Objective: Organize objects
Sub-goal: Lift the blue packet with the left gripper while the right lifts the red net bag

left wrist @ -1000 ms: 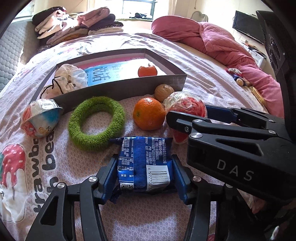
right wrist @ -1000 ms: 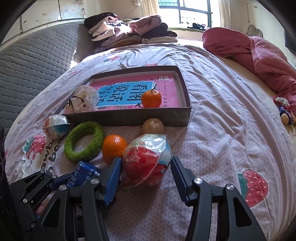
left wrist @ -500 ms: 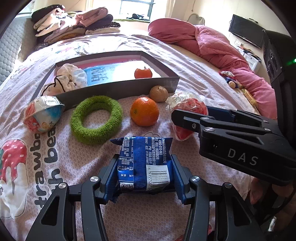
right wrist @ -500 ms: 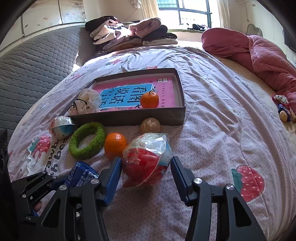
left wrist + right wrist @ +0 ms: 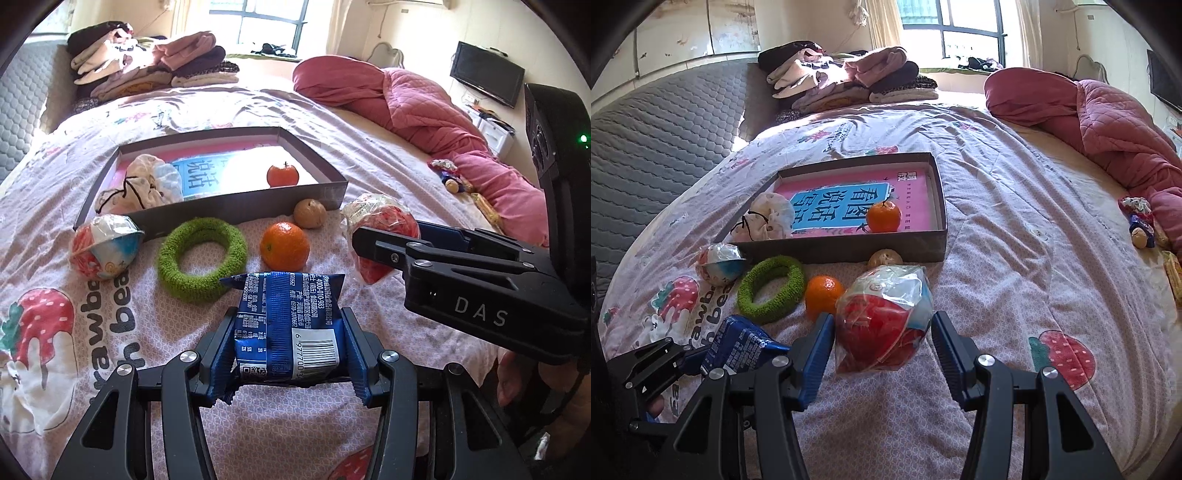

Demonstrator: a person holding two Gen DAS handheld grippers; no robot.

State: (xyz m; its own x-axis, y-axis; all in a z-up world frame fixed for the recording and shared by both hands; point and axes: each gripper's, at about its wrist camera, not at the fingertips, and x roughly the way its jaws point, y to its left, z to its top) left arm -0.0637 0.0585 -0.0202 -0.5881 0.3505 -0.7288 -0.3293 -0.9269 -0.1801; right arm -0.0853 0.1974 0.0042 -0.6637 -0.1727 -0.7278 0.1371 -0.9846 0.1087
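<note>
My left gripper (image 5: 288, 332) is shut on a blue snack packet (image 5: 284, 295), held just above the bedspread. My right gripper (image 5: 882, 347) is shut on a red ball in a clear plastic bag (image 5: 882, 317), also raised; its finger shows in the left wrist view beside that bagged ball (image 5: 380, 218). Ahead stands a shallow grey box (image 5: 236, 206) with a pink book, a cloth pouch (image 5: 147, 181) and an orange (image 5: 282, 175) inside. In front of the box lie a second bagged ball (image 5: 105, 245), a green fuzzy ring (image 5: 236, 243), another orange (image 5: 284, 249) and a small brown ball (image 5: 309, 218).
A crumpled pink quilt (image 5: 406, 99) fills the right side of the bed, with small toys and wrappers (image 5: 450, 181) by it. Folded clothes (image 5: 147, 62) are stacked at the far end. A grey padded headboard (image 5: 646, 147) runs along the left.
Both grippers have risen and drawn back a little, each carrying its load; the box and the loose items on the bed now look smaller and farther off.
</note>
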